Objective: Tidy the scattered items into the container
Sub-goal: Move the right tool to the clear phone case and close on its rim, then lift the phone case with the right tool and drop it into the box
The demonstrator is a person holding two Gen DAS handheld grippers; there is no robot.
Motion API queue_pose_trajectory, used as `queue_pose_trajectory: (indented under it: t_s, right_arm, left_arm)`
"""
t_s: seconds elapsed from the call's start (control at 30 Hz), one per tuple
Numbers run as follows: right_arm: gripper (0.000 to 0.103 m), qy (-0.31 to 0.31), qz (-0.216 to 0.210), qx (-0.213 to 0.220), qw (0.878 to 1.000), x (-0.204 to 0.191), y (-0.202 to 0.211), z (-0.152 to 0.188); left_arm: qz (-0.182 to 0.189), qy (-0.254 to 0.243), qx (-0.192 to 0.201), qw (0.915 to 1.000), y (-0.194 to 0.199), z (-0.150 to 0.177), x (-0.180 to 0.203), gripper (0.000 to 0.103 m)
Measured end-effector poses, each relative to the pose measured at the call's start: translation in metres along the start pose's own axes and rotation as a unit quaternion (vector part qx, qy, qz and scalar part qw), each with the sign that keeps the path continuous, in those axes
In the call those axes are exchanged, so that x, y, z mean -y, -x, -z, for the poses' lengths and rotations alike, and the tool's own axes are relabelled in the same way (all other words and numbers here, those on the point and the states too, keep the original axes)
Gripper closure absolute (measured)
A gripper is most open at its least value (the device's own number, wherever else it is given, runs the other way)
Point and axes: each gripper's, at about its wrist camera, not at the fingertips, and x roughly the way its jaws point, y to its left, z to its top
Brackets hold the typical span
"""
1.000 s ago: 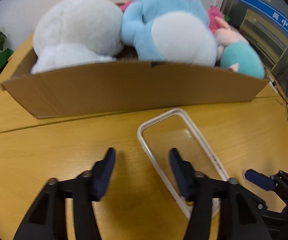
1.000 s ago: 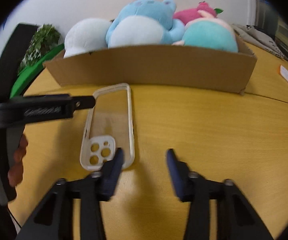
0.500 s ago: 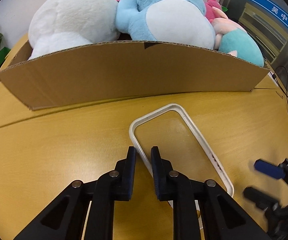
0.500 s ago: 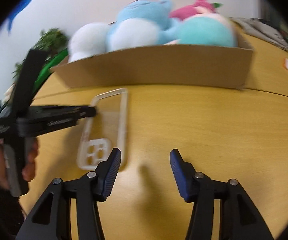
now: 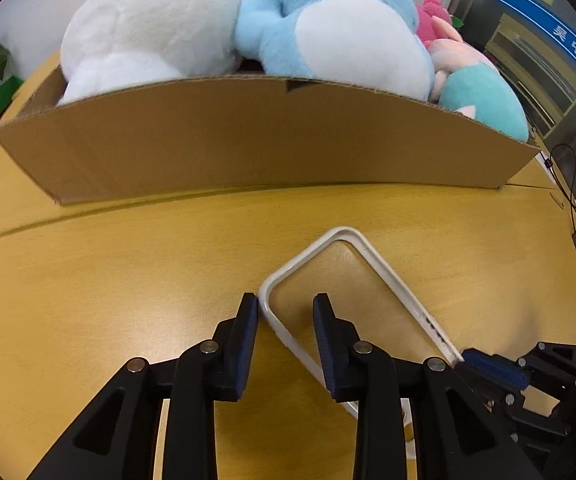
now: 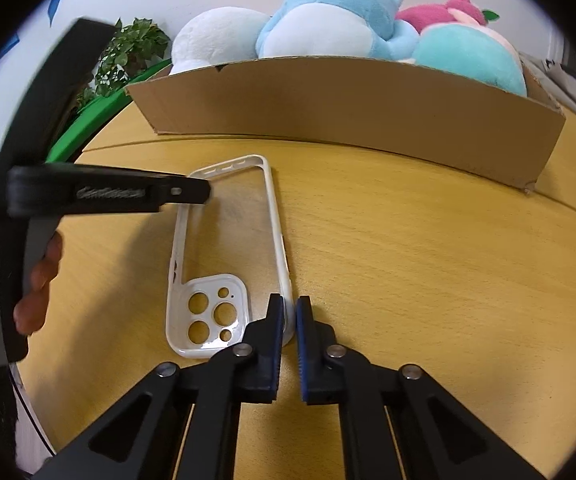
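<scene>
Judging progress, I see four plush toys (image 5: 352, 36) already in the cardboard box (image 5: 248, 136); the phone case (image 6: 228, 248) lies before it, right gripper (image 6: 290, 316) pinching its rim, left gripper (image 5: 284, 312) opening astride another edge.

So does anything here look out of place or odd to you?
Only the clear phone case, lying loose on the wooden table in front of the cardboard box while the plush toys sit inside. The right gripper pinches its rim; the left gripper, jaws opening, straddles the far corner.
</scene>
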Motion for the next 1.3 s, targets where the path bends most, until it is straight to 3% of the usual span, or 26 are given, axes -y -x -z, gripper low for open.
queue_pose_trajectory:
  t_s: [0.1,0.27,0.4,0.57,0.77,0.93,1.13,1.3]
  right_arm:
    - [0.097,0.002,-0.004,0.003,1.000,-0.002,0.000,0.004]
    - [0.097,-0.002,-0.010,0.011,1.000,0.000,0.004,0.007]
    - [0.098,-0.005,-0.019,0.028,0.999,0.001,0.014,0.004]
    - [0.098,0.002,-0.019,0.082,0.996,0.001,0.042,-0.014]
    - [0.098,0.003,-0.013,0.172,0.985,0.005,0.082,-0.066]
    - [0.098,0.001,-0.001,0.208,0.978,0.023,0.091,-0.133]
    - [0.098,-0.008,0.018,0.236,0.972,0.055,0.080,-0.225]
    - [0.097,-0.013,0.024,0.208,0.978,0.099,0.050,-0.288]
  left_arm:
    - [-0.004,-0.002,0.002,1.0000,0.001,-0.001,0.003,0.073]
    - [0.007,0.034,0.010,0.9993,0.014,0.000,-0.014,0.090]
    - [0.012,0.038,0.049,0.9980,0.048,-0.007,-0.016,0.092]
    - [0.024,0.037,0.112,0.9928,0.098,-0.027,-0.015,0.092]
    - [0.027,0.000,0.197,0.9800,0.149,-0.097,-0.003,0.092]
    - [0.023,-0.036,0.231,0.9720,0.151,-0.179,0.003,0.092]
    - [0.026,-0.034,0.212,0.9763,0.120,-0.286,-0.005,0.092]
    - [0.040,0.005,0.154,0.9873,0.052,-0.341,-0.024,0.091]
